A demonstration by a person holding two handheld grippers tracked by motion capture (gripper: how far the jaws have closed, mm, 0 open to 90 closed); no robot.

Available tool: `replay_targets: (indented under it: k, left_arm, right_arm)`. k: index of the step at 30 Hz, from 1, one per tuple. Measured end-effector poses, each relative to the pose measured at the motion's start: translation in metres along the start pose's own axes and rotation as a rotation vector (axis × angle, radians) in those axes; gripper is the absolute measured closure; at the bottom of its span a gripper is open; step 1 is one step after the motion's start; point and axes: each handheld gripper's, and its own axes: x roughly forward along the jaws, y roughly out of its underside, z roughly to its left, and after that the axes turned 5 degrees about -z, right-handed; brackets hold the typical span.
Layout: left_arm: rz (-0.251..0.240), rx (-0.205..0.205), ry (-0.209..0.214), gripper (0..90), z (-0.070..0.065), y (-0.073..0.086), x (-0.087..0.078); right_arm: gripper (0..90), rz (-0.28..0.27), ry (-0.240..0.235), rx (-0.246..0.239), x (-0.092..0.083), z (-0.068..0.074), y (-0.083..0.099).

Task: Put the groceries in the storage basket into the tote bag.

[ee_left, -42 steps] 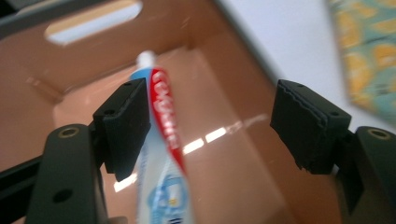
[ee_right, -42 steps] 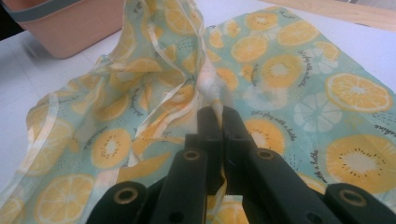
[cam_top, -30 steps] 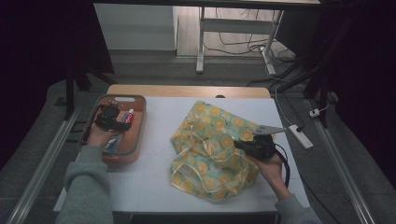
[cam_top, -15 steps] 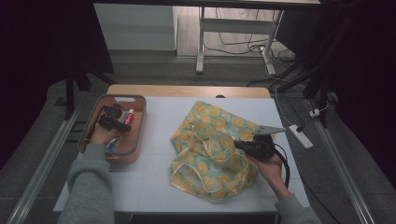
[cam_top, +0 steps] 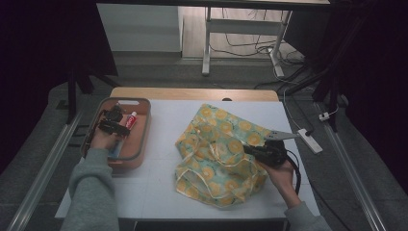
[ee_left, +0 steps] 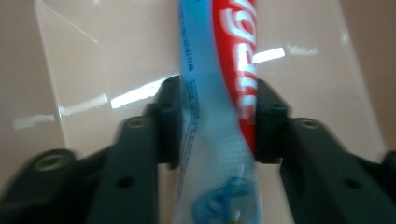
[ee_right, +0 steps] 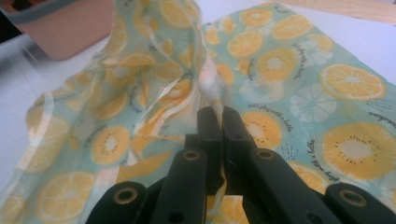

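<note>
At the left of the high view the left gripper (cam_top: pixel 111 126) sits down inside the orange tray (cam_top: pixel 143 144), and its jaws have just been closing: in the left gripper view they now press both sides of the toothpaste tube (ee_left: pixel 219 116), which runs up the middle of that frame between them. A second ago the same gripper hovered over the tray with its jaws apart, so the grasp is new, and I judge the tube is ready to be lifted out. At the right of the high view the right gripper (cam_top: pixel 262 151) is clamped tight on a fold of the fruit-print bag (cam_top: pixel 216 159), which lies crumpled on the white table (cam_top: pixel 159 187); the pinch looks meant to hold the bag for the tube.
</note>
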Motion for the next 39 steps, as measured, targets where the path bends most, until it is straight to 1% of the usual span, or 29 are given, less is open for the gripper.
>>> replay_targets:
  k: [1,2,4,7,12,18,26,30,34,39]
  left_arm:
    - [-0.008,-0.013,0.010,70.3,0.003,0.000,-0.002]
    - [-0.010,-0.023,0.026,72.0,0.006,0.001,-0.003]
    - [-0.019,-0.039,0.054,72.9,0.011,0.002,-0.003]
    - [-0.021,-0.047,0.069,74.4,0.014,0.002,-0.005]
    - [-0.025,-0.045,0.074,76.1,0.016,0.002,-0.007]
    - [-0.032,-0.034,0.066,76.8,0.015,0.002,-0.008]
    - [-0.042,-0.023,0.067,77.2,0.014,0.003,-0.009]
    - [-0.070,-0.024,0.082,77.3,0.015,0.002,-0.013]
    - [-0.091,-0.020,0.082,77.4,0.014,0.002,-0.016]
    - [-0.131,-0.025,0.082,77.4,0.014,0.003,-0.025]
  right_arm:
    - [87.8,-0.003,-0.004,0.006,-0.001,0.000,0.001]
    - [87.8,-0.005,-0.003,0.006,-0.002,0.000,0.001]
    - [87.8,-0.004,-0.003,0.013,-0.002,-0.001,0.002]
    - [87.8,-0.004,-0.003,0.020,-0.001,-0.003,0.003]
    - [87.4,-0.013,-0.002,0.019,-0.003,-0.003,0.002]
    - [87.4,-0.017,0.002,0.013,-0.005,-0.002,0.002]
    - [87.4,0.005,-0.005,0.002,0.000,0.000,0.003]
    - [87.4,0.007,-0.003,0.002,0.001,-0.001,0.003]
    - [87.3,0.004,0.002,0.002,-0.001,-0.002,0.003]
    - [87.3,0.003,0.002,0.004,-0.002,-0.003,0.003]
